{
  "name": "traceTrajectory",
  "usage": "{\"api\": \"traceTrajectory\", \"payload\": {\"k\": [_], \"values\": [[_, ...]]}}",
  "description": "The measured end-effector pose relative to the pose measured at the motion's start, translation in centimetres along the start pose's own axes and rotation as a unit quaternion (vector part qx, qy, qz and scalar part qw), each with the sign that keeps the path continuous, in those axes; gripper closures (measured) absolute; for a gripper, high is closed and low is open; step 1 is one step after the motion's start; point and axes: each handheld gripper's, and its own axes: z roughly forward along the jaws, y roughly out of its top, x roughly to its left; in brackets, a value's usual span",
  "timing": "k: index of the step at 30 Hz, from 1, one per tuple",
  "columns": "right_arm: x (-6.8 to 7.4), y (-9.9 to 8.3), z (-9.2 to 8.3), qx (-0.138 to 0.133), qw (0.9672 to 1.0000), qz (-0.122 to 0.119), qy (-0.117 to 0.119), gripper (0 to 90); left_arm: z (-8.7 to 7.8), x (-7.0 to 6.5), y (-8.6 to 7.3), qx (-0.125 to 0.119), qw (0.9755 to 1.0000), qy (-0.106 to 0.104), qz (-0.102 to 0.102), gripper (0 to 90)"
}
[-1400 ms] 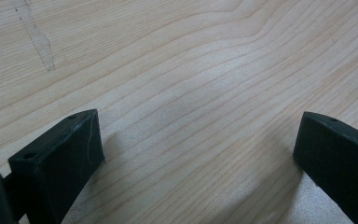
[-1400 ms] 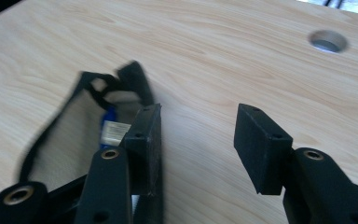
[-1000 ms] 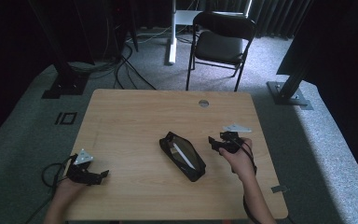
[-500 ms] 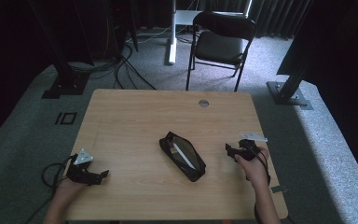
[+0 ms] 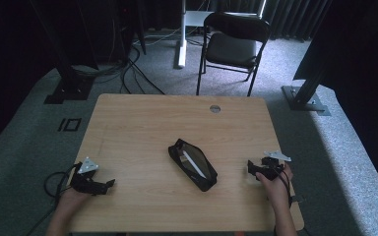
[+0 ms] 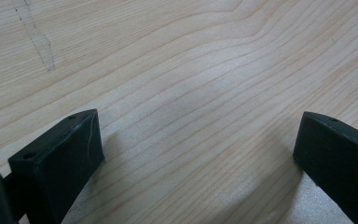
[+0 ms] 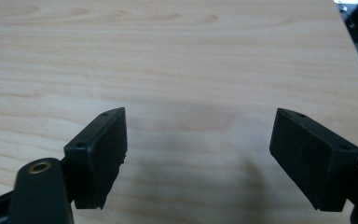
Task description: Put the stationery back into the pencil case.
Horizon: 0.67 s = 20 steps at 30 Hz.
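Two grippers, left (image 5: 109,184) and right (image 5: 250,168), jaws spread empty, either side of black pouch (image 5: 193,163) on wooden table (image 5: 142,123).

The room is dim and dark at its edges; the table (image 5: 142,128) is evenly lit, with soft shadows and close-up blur.

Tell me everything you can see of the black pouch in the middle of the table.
The black pouch is a long, narrow case that looks like soft fabric, perhaps a pencil case. It lies flat near the centre of the wooden table, set on a diagonal from upper left to lower right. Its top appears open, and something pale shows inside; what it is cannot be told. Nothing touches it except the table: both tongs rest well apart from it, one to either side.
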Motion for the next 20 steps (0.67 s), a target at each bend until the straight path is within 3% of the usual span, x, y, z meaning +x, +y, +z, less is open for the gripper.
{"api": "traceTrajectory", "payload": {"k": [8, 20], "values": [[-0.8, -1.9, -0.4, 0.007, 0.9998, 0.011, -0.015, 16.7, 0.0, 0.0, 0.0, 0.000, 1.0000, 0.000, 0.000, 1.6], [-0.6, -2.1, -0.5, 0.014, 0.9998, 0.004, -0.016, 12.3, 0.0, 0.0, 0.0, 0.000, 1.0000, 0.001, -0.001, 1.6]]}}
